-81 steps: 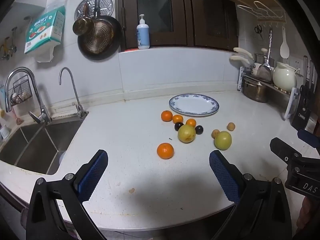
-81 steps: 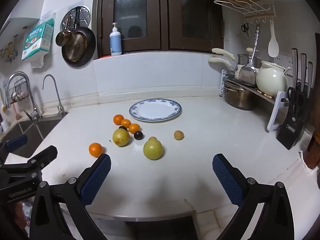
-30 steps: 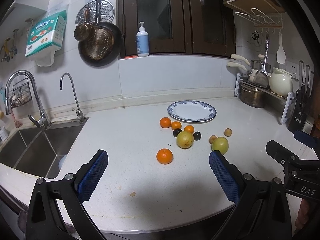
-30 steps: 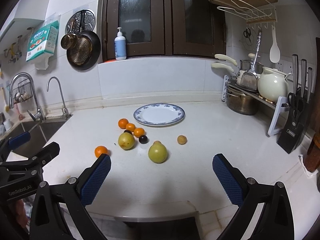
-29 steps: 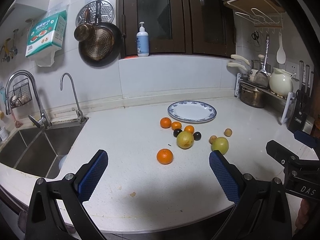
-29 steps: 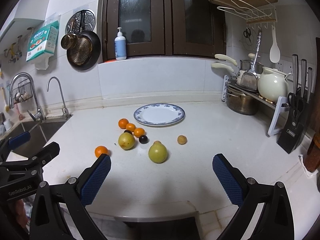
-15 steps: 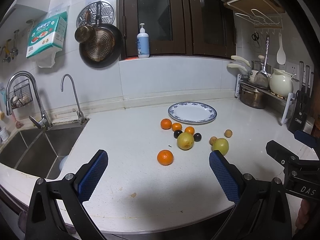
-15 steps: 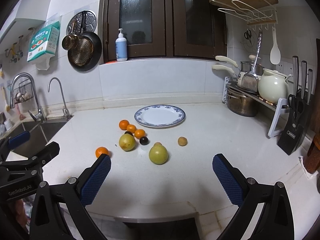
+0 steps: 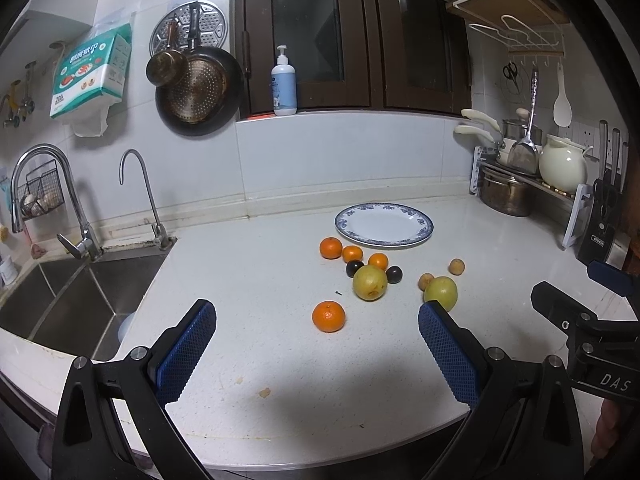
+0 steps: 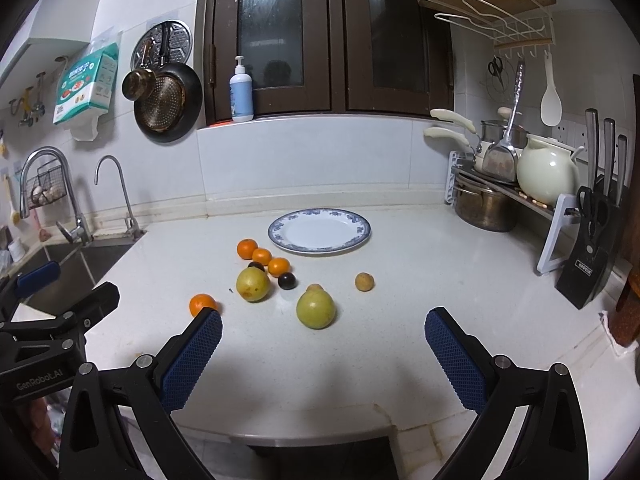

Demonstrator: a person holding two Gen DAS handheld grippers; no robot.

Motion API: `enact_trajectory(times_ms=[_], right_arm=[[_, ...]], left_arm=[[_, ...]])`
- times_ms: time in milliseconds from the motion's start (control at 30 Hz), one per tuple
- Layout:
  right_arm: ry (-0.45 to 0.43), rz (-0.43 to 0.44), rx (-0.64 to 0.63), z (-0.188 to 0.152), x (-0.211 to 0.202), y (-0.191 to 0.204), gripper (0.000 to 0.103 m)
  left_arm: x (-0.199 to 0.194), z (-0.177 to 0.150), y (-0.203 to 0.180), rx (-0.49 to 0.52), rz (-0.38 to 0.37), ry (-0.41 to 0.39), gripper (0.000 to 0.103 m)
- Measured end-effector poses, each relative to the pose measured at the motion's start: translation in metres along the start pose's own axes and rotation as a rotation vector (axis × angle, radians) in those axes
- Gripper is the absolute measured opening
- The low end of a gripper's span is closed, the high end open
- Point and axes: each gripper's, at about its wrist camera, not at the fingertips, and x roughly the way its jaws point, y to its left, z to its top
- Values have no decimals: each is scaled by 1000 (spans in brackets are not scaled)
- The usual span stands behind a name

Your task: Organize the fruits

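- The white counter (image 10: 400, 280) carries everything; none of the fruit sits on the plate yet, so as far as I can judge the sorting has not begun
- The blue-rimmed plate (image 10: 280, 238) lies bare near the back wall, just behind the fruit
- The left gripper (image 9: 316, 344) hovers over the counter's front edge, pads wide apart, holding nothing
- The right gripper (image 10: 324, 350) hovers likewise, pads spread and empty
- Two pears (image 10: 315, 308) lie nearest, one of them touching a dark plum (image 10: 287, 280)
- Four oranges (image 9: 328, 316): one lies alone in front, three sit in a row beside the plate
- Two small brown fruits (image 10: 364, 281) lie apart on the right
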Motion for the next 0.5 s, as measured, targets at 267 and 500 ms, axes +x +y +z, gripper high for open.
enact_trajectory(times_ms=[267, 500], right_arm=[[19, 11, 9, 0, 10, -2, 102], [44, 15, -4, 2, 26, 2, 102]], left_arm=[[8, 1, 0, 10, 3, 1, 103], [29, 1, 3, 14, 18, 43, 103]])
